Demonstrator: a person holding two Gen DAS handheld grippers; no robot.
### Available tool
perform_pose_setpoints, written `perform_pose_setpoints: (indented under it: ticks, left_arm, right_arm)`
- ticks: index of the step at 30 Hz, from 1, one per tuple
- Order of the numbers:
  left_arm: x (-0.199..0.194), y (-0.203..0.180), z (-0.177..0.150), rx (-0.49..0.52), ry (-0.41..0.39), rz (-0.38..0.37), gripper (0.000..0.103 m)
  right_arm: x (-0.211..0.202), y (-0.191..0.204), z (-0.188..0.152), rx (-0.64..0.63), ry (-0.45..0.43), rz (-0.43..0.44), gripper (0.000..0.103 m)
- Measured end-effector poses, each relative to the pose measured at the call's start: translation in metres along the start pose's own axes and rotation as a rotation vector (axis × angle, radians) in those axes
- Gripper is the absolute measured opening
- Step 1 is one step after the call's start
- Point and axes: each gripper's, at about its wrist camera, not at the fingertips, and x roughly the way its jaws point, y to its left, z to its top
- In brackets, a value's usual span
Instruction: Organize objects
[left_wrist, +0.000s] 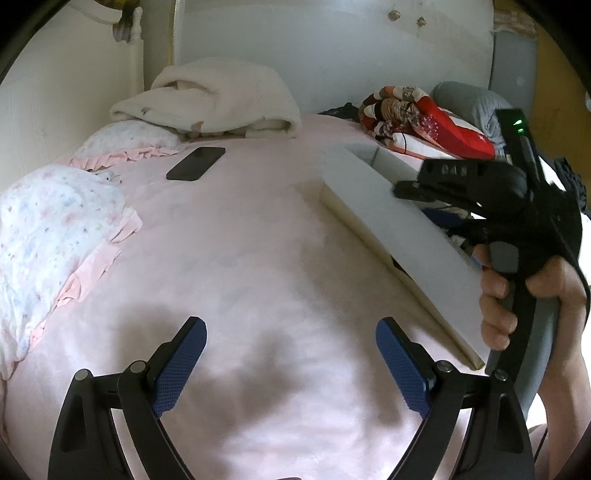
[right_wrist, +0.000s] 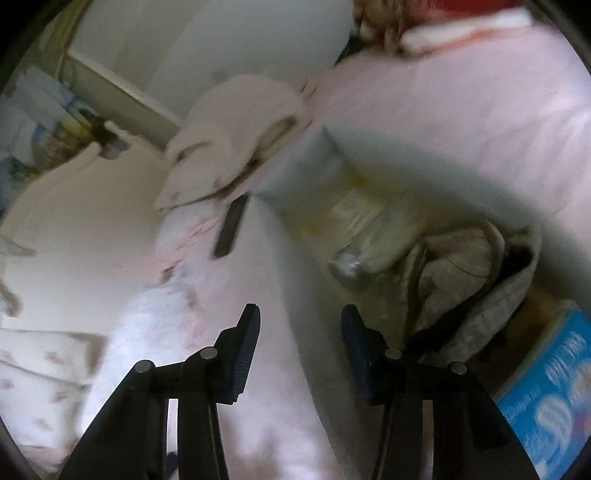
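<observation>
A black phone (left_wrist: 195, 163) lies flat on the pink bedsheet (left_wrist: 258, 258), and shows blurred in the right wrist view as the phone (right_wrist: 231, 229). My left gripper (left_wrist: 291, 354) hovers open over bare sheet, nothing between its blue pads. A white open box (left_wrist: 388, 218) stands on the bed's right side. A hand (left_wrist: 498, 295) holds my right gripper (left_wrist: 402, 189) over the box's near wall. In its own view, the right gripper (right_wrist: 299, 350) straddles that wall (right_wrist: 306, 325), a gap showing beside the pads. Inside lie a beige quilted bag (right_wrist: 465, 266), a clear packet (right_wrist: 365, 221) and a blue package (right_wrist: 546, 398).
A folded white blanket (left_wrist: 221, 96) and floral pillows (left_wrist: 48, 221) lie at the head and left of the bed. A red patterned quilt (left_wrist: 417, 114) and grey bundle (left_wrist: 469, 103) are piled behind the box. A white headboard (left_wrist: 332, 48) closes the far side.
</observation>
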Motion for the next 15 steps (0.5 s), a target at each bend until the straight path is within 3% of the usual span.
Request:
perform_pose_setpoints:
  ticks: [3, 6, 8, 9, 11, 15]
  left_arm:
    - [0.001, 0.001, 0.002, 0.000, 0.000, -0.003, 0.093]
    - [0.003, 0.002, 0.002, 0.003, 0.000, -0.009, 0.093]
    - [0.005, 0.003, 0.002, -0.001, 0.001, -0.015, 0.093]
    - [0.006, 0.004, 0.002, -0.002, 0.003, -0.021, 0.093]
    - [0.007, 0.006, 0.002, 0.009, 0.005, -0.024, 0.093]
    - [0.003, 0.007, 0.002, 0.049, -0.012, -0.014, 0.093]
  right_arm:
    - [-0.015, 0.021, -0.009, -0.122, -0.074, -0.208, 0.049]
    - [-0.016, 0.024, -0.017, -0.132, -0.046, -0.326, 0.051]
    - [-0.008, 0.010, -0.026, -0.084, 0.068, -0.300, 0.050]
    - [-0.004, 0.005, -0.033, -0.055, 0.123, -0.233, 0.042]
    - [-0.006, 0.007, -0.041, -0.067, 0.161, -0.188, 0.035]
    - [-0.009, 0.015, -0.053, -0.106, 0.231, -0.126, 0.033]
